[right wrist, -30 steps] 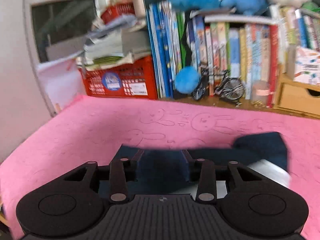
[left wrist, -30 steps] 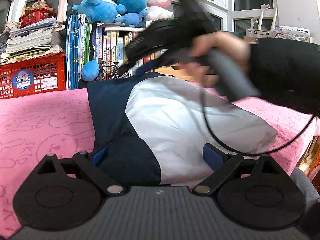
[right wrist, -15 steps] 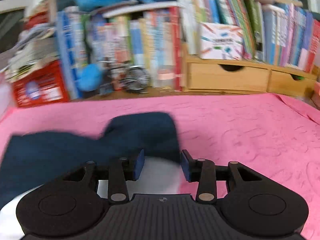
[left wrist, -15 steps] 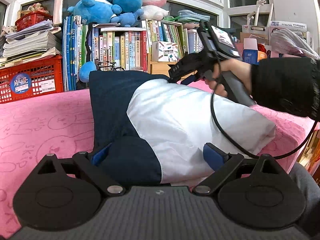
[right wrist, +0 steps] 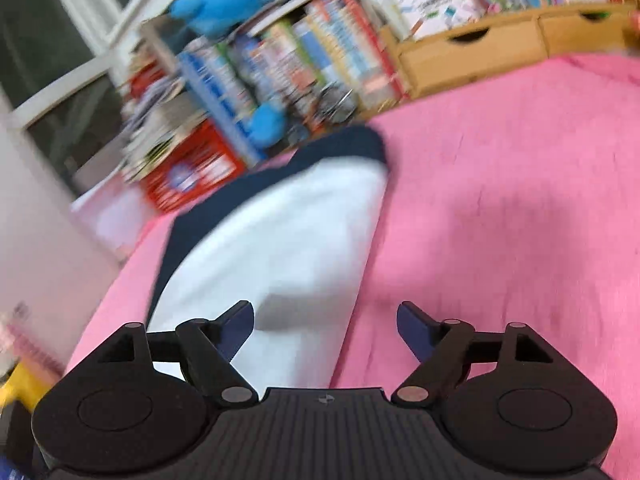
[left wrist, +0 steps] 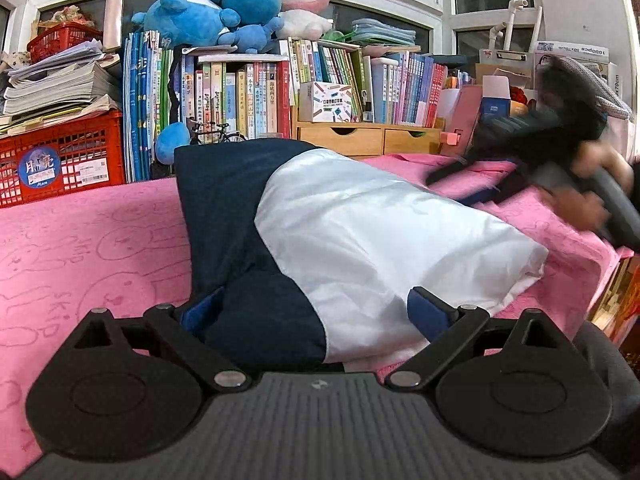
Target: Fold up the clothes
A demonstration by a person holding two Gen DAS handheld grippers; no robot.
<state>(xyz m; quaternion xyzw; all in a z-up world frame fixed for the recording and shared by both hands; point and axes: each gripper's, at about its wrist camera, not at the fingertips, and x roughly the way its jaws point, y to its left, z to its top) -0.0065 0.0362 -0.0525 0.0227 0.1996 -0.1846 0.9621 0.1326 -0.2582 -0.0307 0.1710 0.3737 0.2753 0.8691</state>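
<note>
A navy and white garment (left wrist: 320,232) lies folded on the pink cloth (left wrist: 88,240). My left gripper (left wrist: 314,312) is open, its fingers spread either side of the garment's near edge and resting low on it. My right gripper (right wrist: 325,326) is open and empty, hovering above the garment's right edge (right wrist: 280,240) and the pink cloth (right wrist: 500,200). In the left wrist view the right gripper (left wrist: 532,152) shows blurred at the far right, held in a hand, clear of the garment.
A red crate (left wrist: 60,160) with stacked papers, a row of books (left wrist: 240,96), blue and pink plush toys (left wrist: 216,8) and wooden drawers (left wrist: 360,138) line the back edge. The cloth's right edge drops off near stacked items (left wrist: 616,300).
My right gripper let go of the navy fold, opened, and swung away to the right of the garment. The folded part now lies flat. My left gripper stayed in place.
</note>
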